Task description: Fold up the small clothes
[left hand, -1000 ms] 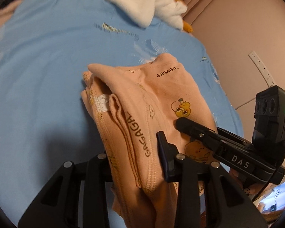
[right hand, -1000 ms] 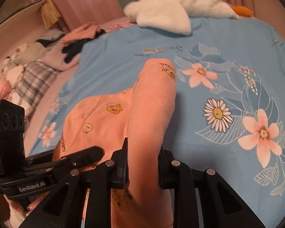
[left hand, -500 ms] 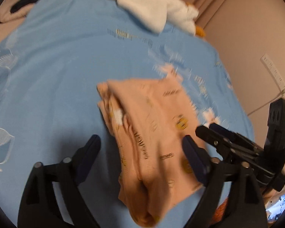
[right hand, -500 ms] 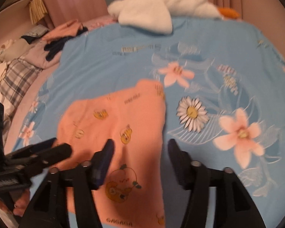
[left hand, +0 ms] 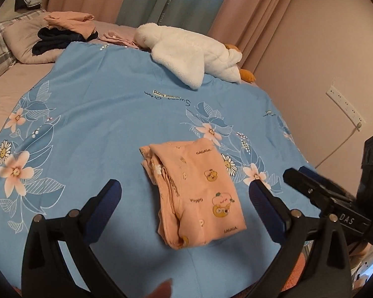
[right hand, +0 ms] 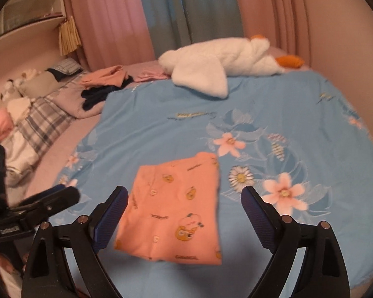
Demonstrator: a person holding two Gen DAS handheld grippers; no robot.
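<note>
Lying folded into a compact rectangle on the blue floral bedspread [left hand: 112, 114], the peach garment [left hand: 196, 193] sat between the wide-open, empty jaws of the left gripper [left hand: 184, 193] and right gripper [right hand: 184, 203], apparently released as finished.

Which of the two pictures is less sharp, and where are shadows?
Left wrist view: sharp, print on the garment readable, edges bent by fisheye. Right wrist view: softer, the garment slightly blurred, a faint shadow on the sheet under its near edge.
</note>
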